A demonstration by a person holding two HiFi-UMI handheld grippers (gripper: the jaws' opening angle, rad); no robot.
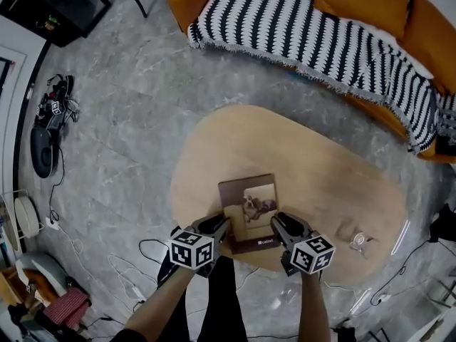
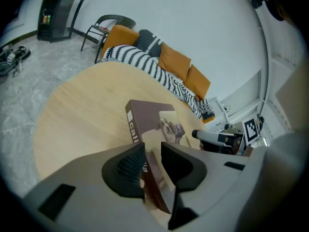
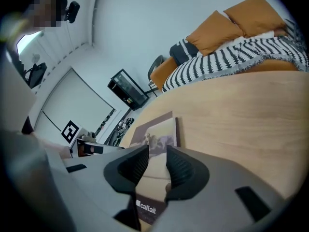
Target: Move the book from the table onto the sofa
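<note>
A brown book [image 1: 248, 212] with a dog photo on its cover lies flat near the front edge of the rounded wooden table [image 1: 320, 155]. My left gripper [image 1: 221, 227] is at the book's near left corner, jaws apart, and in the left gripper view the book's [image 2: 155, 121] spine edge runs into the gap of the left gripper [image 2: 152, 154]. My right gripper [image 1: 278, 224] stands at the near right corner. In the right gripper view its jaws [image 3: 157, 161] are parted over the cover [image 3: 158, 132]. The orange sofa [image 1: 360, 2] with a striped blanket [image 1: 299, 20] lies beyond the table.
A small clear object [image 1: 358, 241] rests on the table at the right. Cables [image 1: 128, 271] and gear [image 1: 51, 116] lie on the grey floor at the left. A black stand [image 1: 53, 4] is at the top left, and a chair [image 2: 108, 25] stands by the sofa's end.
</note>
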